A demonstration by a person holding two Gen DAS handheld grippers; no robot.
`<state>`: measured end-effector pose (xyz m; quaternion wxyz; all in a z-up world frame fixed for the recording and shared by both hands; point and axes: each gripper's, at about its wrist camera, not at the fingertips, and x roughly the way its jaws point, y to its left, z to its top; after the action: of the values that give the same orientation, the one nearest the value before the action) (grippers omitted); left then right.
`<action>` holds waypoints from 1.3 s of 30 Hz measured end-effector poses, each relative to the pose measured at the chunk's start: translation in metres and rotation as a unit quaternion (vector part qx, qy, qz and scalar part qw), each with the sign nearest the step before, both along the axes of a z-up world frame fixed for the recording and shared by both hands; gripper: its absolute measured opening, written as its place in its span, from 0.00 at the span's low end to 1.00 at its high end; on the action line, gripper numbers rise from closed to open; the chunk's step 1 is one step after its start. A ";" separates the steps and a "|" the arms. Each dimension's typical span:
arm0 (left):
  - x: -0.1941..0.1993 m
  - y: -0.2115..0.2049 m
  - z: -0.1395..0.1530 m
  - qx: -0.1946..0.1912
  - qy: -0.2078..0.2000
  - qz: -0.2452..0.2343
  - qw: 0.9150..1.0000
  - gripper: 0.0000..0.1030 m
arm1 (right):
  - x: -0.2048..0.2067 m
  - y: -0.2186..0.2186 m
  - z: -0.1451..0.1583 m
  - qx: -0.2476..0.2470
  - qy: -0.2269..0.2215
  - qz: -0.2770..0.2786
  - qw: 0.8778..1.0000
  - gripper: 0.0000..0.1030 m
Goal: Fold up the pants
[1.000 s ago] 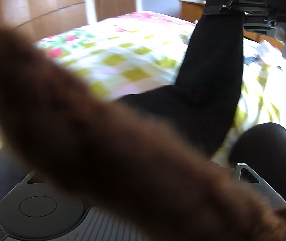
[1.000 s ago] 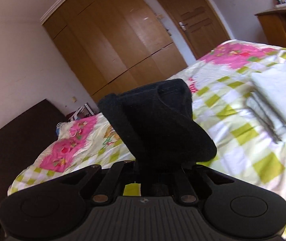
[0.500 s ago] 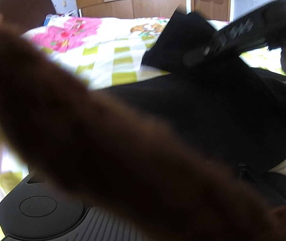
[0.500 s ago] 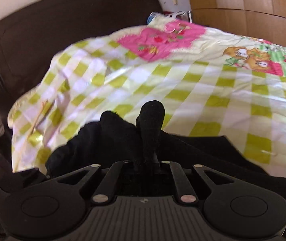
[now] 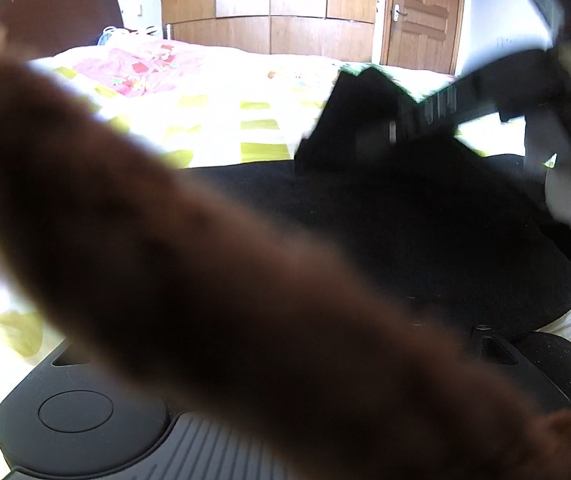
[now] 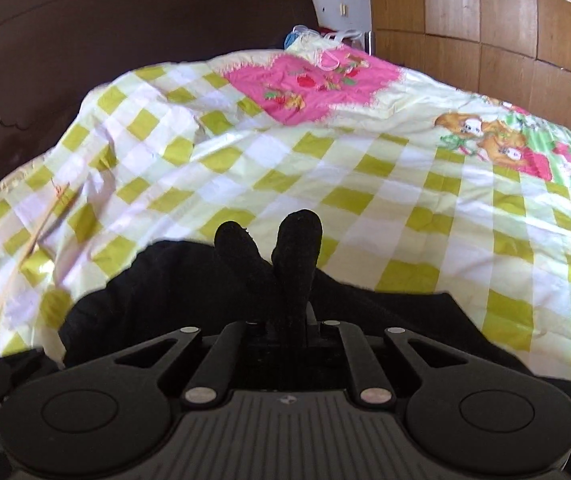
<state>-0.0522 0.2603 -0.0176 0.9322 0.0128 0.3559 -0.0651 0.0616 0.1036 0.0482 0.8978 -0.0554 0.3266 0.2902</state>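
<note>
A blurred brown braid (image 5: 213, 280) hides the left gripper's fingers, so I cannot tell their state; the right gripper (image 6: 285, 300) pinches the black pants (image 6: 165, 292) over the checked quilt (image 6: 325, 160).

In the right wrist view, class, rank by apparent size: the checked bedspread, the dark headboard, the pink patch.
1. Checked bedspread: fills most of the picture.
2. Dark headboard: clearly smaller, though it lies farther off and is partly hidden.
3. Pink patch: smallest by far.

A blurred brown furry mass (image 5: 213, 280) hides the left tongs; the right tongs (image 5: 437, 116) are motion-smeared.
</note>
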 end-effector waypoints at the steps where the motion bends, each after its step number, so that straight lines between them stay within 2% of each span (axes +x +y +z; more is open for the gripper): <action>1: 0.000 0.000 -0.002 -0.002 0.004 0.002 1.000 0.83 | 0.000 0.003 0.010 0.014 -0.010 -0.003 1.000 0.23; 3: -0.001 -0.001 -0.007 -0.002 0.005 0.001 1.000 0.83 | -0.003 0.017 0.029 0.036 -0.034 0.013 0.999 0.23; 5: -0.002 -0.001 -0.008 -0.005 0.002 0.002 1.000 0.83 | -0.009 0.036 0.034 0.034 -0.054 0.034 0.997 0.23; 9: -0.012 0.006 -0.009 -0.023 -0.002 0.009 1.000 0.83 | -0.017 0.088 0.006 -0.001 -0.032 0.087 0.996 0.23; 12: -0.013 0.015 -0.013 -0.023 -0.001 0.013 1.000 0.83 | -0.023 0.117 -0.022 -0.040 0.007 0.131 0.990 0.23; 13: -0.012 0.015 -0.012 -0.025 -0.002 0.015 1.000 0.83 | -0.025 0.120 -0.027 -0.040 0.008 0.130 0.991 0.24; 16: -0.009 0.015 -0.015 -0.039 -0.002 0.022 0.999 0.83 | -0.021 0.119 -0.038 -0.018 0.026 0.119 0.992 0.23; 18: -0.008 0.015 -0.015 -0.041 0.000 0.021 0.999 0.83 | -0.023 0.114 -0.033 0.001 0.016 0.106 0.994 0.23; 21: -0.008 0.014 -0.016 -0.039 0.000 0.014 0.999 0.83 | -0.030 0.111 -0.023 0.011 -0.020 0.117 0.993 0.23; 23: -0.009 0.017 -0.016 -0.043 -0.002 0.013 0.999 0.83 | -0.031 0.115 -0.021 0.013 -0.022 0.134 0.991 0.23; 28: -0.010 0.020 -0.021 -0.049 -0.005 0.018 0.999 0.83 | -0.021 0.129 -0.046 0.026 0.046 0.158 0.986 0.24; 31: -0.013 0.019 -0.024 -0.042 -0.004 0.018 0.999 0.83 | -0.016 0.127 -0.057 0.030 0.072 0.167 0.983 0.28; 33: -0.015 0.015 -0.022 -0.032 -0.005 0.015 0.999 0.83 | -0.016 0.119 -0.057 0.050 0.089 0.175 0.979 0.36; 35: -0.018 0.016 -0.018 -0.038 -0.003 0.015 0.999 0.83 | -0.017 0.113 -0.053 0.077 0.113 0.194 0.971 0.44; 39: -0.029 0.020 -0.008 -0.051 -0.002 0.029 0.998 0.83 | -0.029 0.100 -0.036 0.111 0.117 0.214 0.963 0.46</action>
<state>-0.0812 0.2803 -0.0253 0.9338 -0.0450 0.3505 -0.0559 0.0328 0.2038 0.0119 0.7709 0.0106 0.3756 0.5143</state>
